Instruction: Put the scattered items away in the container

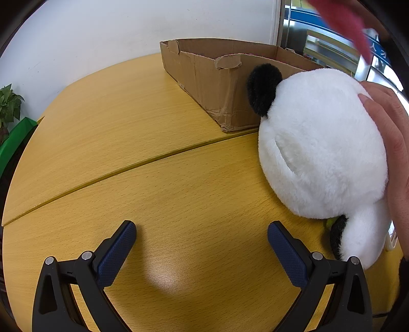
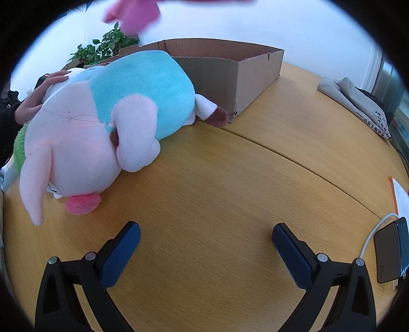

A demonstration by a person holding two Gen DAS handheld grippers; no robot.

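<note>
Both tools hang low over the counter [image 1: 179,204] with their blue-padded fingers spread wide and nothing between them: the left tool [image 1: 202,238] in the left wrist view, the right tool [image 2: 205,241] in the right wrist view.

From the left wrist, a white panda plush [image 1: 322,153] with a black ear lies on the counter at the right, just beyond the tool's right finger. A bare hand [image 1: 391,143] rests on its far right side. Behind it, the cardboard box [image 1: 212,81] stands open at the far side of the counter, its near corner touching or almost touching the panda. A blurred red-pink shape [image 1: 342,23] hangs at the top right.

From the right wrist, a pink plush in a light blue top [image 2: 102,122] lies on its side at the left, its feet reaching the near wall of the box [image 2: 245,76]. A hand [image 2: 38,97] touches its far left end. A black charger [image 2: 391,252] with a white cable sits at the right edge, and a grey cloth bag [image 2: 358,102] lies far right.
</note>
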